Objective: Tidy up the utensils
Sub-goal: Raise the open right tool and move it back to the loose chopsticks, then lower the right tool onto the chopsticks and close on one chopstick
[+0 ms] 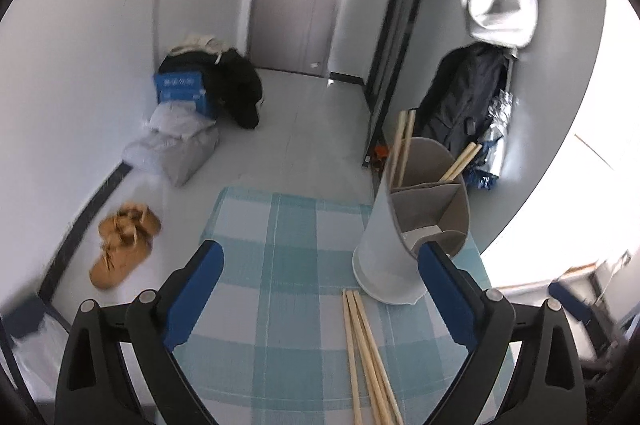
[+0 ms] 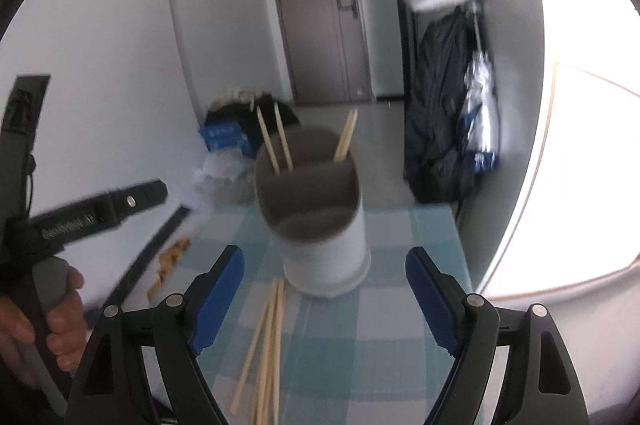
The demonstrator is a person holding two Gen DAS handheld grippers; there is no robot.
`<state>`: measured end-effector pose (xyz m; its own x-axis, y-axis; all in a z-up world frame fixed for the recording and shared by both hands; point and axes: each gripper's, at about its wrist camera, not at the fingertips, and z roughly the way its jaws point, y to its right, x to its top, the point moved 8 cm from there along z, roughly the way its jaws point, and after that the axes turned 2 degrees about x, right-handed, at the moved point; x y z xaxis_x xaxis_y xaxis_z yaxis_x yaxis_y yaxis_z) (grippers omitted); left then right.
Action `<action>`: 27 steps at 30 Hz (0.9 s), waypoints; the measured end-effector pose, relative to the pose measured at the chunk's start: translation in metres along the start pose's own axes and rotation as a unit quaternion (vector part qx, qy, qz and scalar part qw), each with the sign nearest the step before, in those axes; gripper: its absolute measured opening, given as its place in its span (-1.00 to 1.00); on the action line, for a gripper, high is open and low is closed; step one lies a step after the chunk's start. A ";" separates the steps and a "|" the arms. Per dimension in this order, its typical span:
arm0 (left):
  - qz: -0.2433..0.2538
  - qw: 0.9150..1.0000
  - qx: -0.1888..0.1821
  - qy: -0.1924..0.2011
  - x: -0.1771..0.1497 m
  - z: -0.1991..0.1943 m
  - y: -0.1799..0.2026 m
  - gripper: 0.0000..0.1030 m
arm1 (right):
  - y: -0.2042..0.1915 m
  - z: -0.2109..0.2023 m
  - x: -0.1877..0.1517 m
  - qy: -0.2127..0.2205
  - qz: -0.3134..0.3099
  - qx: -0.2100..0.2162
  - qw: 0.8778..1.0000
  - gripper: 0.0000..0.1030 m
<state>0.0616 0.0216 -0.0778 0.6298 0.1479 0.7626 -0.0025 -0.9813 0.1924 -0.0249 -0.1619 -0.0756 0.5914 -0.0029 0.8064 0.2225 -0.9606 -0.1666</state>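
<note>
Right wrist view shows the teal-and-white checked tablecloth (image 2: 400, 337) bearing the white cylindrical divided holder (image 2: 320, 225), with loose pale wooden chopsticks (image 2: 268, 345) lengthwise toward the camera, just left of the empty, wide-open right gripper (image 2: 325, 301); left gripper (image 1: 320, 291) likewise spread, empty.

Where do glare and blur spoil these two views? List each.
Left wrist view: window glare whites out the right edge; slippers on the floor smear slightly. Right wrist view: the utensil holder and loose chopsticks are motion-blurred; the right edge is overexposed.
</note>
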 end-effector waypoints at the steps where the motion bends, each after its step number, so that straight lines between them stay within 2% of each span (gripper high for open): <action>1: -0.002 1.000 -0.003 -0.003 -0.005 0.003 -0.001 0.85 | -0.001 0.004 -0.005 -0.008 -0.001 0.001 1.000 0.61; 4: 0.023 0.999 -0.007 -0.029 -0.021 0.018 0.003 0.85 | -0.002 0.015 -0.017 -0.031 -0.008 0.000 1.000 0.61; 7: 0.028 0.999 -0.004 -0.041 -0.032 0.024 -0.002 0.85 | -0.004 0.024 -0.029 -0.049 -0.015 0.001 0.999 0.61; 12: 0.008 0.997 -0.006 -0.079 -0.045 0.038 -0.015 0.85 | -0.003 0.042 -0.051 -0.091 -0.014 0.002 0.996 0.61; 17: -0.014 0.995 0.021 -0.091 -0.043 0.045 -0.035 0.85 | -0.009 0.060 -0.072 -0.130 -0.025 0.013 0.991 0.59; 19: -0.026 0.995 0.029 -0.097 -0.041 0.047 -0.042 0.85 | -0.015 0.066 -0.076 -0.139 -0.033 0.019 0.990 0.48; 20: -0.036 0.994 0.029 -0.100 -0.041 0.047 -0.047 0.85 | -0.019 0.070 -0.078 -0.146 -0.037 0.023 0.988 0.36; 23: -0.050 0.993 0.040 -0.103 -0.040 0.048 -0.055 0.85 | -0.024 0.086 -0.083 -0.167 -0.043 0.030 0.985 0.28; 26: -0.068 0.990 0.050 -0.109 -0.041 0.051 -0.064 0.85 | -0.026 0.099 -0.088 -0.184 -0.043 0.026 0.982 -0.05; 27: -0.075 0.990 0.048 -0.112 -0.042 0.051 -0.065 0.85 | -0.026 0.103 -0.090 -0.190 -0.040 0.025 0.981 -0.08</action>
<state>0.0752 0.0729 -0.1539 0.7738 0.2716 0.5723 0.1708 -0.9594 0.2244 -0.0042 -0.1078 -0.2015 0.8147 0.1857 0.5494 0.3124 -0.9386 -0.1461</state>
